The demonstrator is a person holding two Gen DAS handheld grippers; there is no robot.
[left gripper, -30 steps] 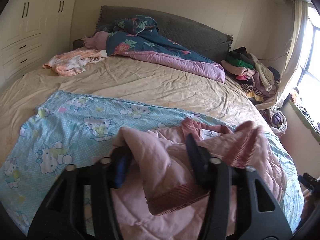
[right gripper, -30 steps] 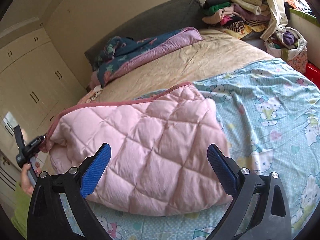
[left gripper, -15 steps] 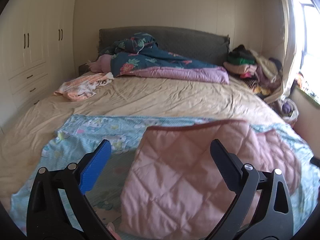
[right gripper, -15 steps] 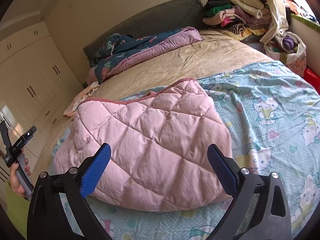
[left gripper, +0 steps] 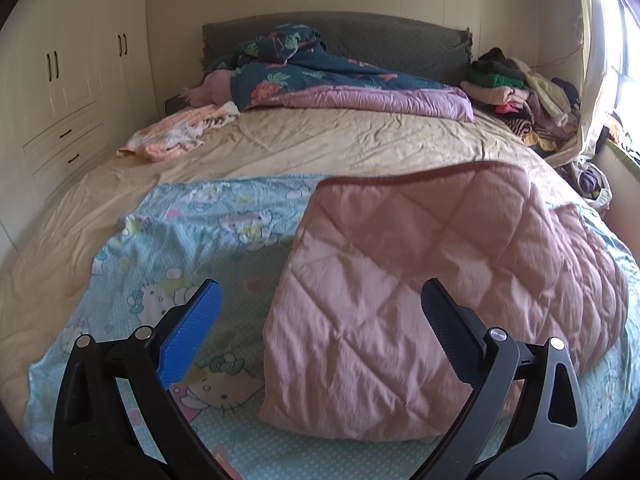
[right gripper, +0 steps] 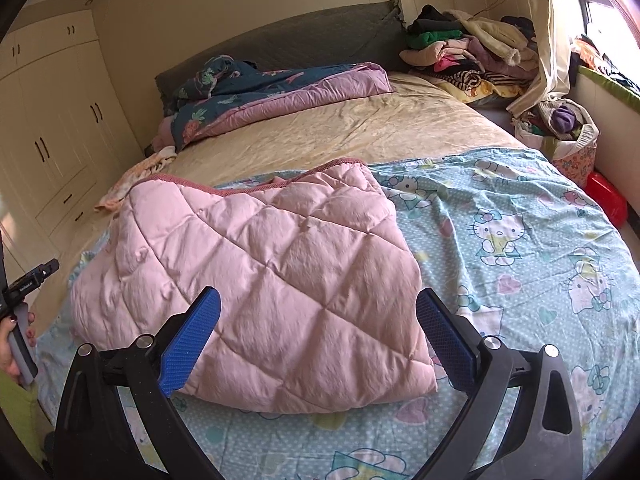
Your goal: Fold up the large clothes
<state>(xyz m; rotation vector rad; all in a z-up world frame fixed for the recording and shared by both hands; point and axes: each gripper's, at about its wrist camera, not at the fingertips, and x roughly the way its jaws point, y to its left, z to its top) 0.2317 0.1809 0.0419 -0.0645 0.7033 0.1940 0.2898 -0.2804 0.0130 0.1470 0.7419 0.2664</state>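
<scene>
Now the pink jacket lies folded into a puffy quilted block on the blue cartoon sheet spread over the near part of the bed. Its dark pink trim runs along the far edge, and the fold sits flat, nothing gripping it.

Left gripper hangs over the jacket's left edge, fingers spread wide with 1 blue pad above the sheet and the other finger above the quilting; nothing sits between them. Those jaws have just been opening, and the jacket lies free below them.

Right gripper hovers over the jacket's near edge, fingers likewise spread wide and empty, not touching the fabric.

From the right wrist view, the person's left hand shows at the far left edge, wrapped round a grey handle.

Further up the bed, a dark floral quilt with a purple lining is bunched against the grey headboard. An orange cloth lies near the left side, and a pile of clothes sits at the right by the window.
</scene>
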